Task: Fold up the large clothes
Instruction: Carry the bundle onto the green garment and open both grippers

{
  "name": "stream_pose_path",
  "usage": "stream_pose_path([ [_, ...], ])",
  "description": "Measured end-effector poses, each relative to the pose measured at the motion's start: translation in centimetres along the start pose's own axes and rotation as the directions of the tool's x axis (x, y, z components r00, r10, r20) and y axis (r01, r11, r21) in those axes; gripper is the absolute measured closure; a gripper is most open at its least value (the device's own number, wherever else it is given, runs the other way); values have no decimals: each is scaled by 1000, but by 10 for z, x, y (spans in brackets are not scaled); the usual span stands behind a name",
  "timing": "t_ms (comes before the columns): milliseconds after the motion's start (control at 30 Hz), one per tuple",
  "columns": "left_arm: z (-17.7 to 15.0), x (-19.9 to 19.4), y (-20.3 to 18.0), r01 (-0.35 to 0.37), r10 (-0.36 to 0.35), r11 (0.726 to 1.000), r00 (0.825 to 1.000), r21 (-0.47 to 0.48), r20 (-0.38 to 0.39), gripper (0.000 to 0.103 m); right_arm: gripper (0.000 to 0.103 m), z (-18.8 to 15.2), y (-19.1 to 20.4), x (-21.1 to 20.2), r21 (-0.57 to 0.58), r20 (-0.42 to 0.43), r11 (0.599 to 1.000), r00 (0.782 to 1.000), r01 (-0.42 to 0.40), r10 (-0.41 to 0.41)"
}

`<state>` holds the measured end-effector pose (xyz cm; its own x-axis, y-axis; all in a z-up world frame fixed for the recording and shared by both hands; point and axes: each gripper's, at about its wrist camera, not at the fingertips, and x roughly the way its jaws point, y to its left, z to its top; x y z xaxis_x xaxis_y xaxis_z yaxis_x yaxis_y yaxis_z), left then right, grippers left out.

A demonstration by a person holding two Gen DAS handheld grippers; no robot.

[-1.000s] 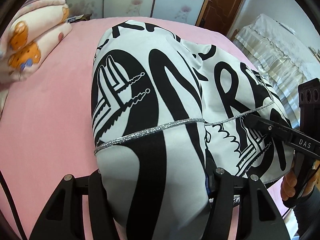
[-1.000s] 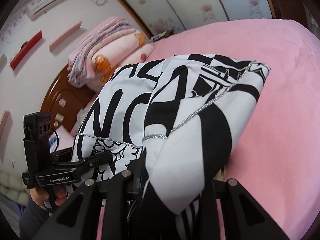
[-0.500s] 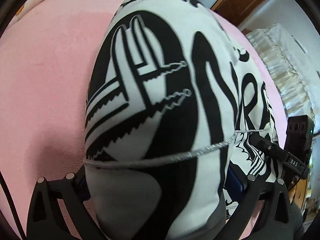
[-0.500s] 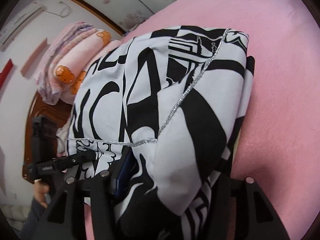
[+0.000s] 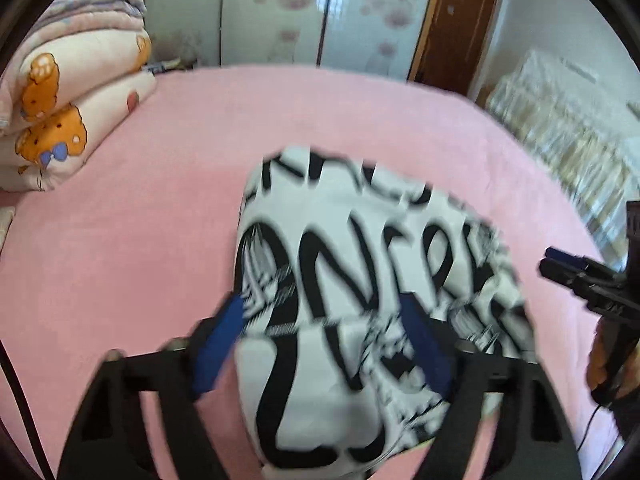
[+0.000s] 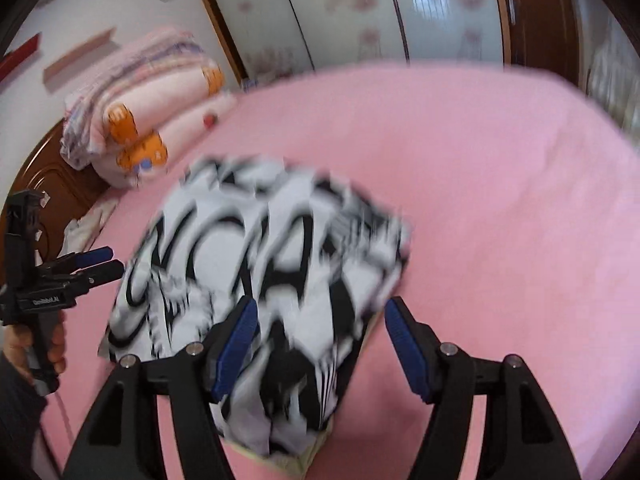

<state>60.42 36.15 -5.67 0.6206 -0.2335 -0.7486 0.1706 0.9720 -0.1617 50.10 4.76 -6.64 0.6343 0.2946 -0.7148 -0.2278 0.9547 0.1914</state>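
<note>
Both pairs of tongs have let go within the last second. Left wrist view: the left tongs (image 5: 324,344), clamped on the black-and-white printed garment (image 5: 372,280) a moment ago, now stand apart, and the folded bundle lies on the pink bed (image 5: 140,240); its big black lettering is too blurred to read. Right wrist view: the right tongs (image 6: 320,344) are likewise spread, the garment (image 6: 260,264) resting between them. This fold looks finished. The left tool body reads roughly "GenRobot.AI".
</note>
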Motion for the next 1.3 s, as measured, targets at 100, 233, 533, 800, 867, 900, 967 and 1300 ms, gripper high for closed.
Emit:
stream_pose_path([
  [100,9,22,-22,-76,76,997,997,-10,-26,67,37,19,10,9,7,36,1000,999,29,-29],
  [233,-6,57,-12,-153,150,987,986,-41,-77,71,46,32,28,52,8,1,997,997,76,-76],
  [533,-15,82,15,-160,154,984,985,-73,-73,69,55,-1,-16,115,62,-128,987,982,146,-138],
  [800,-21,62,13,-153,144,978,987,-145,-69,52,52,4,-9,88,45,-135,986,979,158,-150],
  [867,-22,57,6,-162,151,974,985,-157,-78,26,52,3,-3,79,25,-134,987,979,161,-156],
  [900,-24,51,2,-168,157,972,985,-165,-76,22,52,3,0,73,9,-135,987,978,163,-161],
  [967,-25,39,-7,-166,157,972,985,-168,-65,22,52,3,7,60,-15,-137,985,976,170,-170],
  [1300,-50,-26,-71,-180,165,964,982,-196,-89,21,48,-3,12,-34,-39,-134,979,970,199,-202],
])
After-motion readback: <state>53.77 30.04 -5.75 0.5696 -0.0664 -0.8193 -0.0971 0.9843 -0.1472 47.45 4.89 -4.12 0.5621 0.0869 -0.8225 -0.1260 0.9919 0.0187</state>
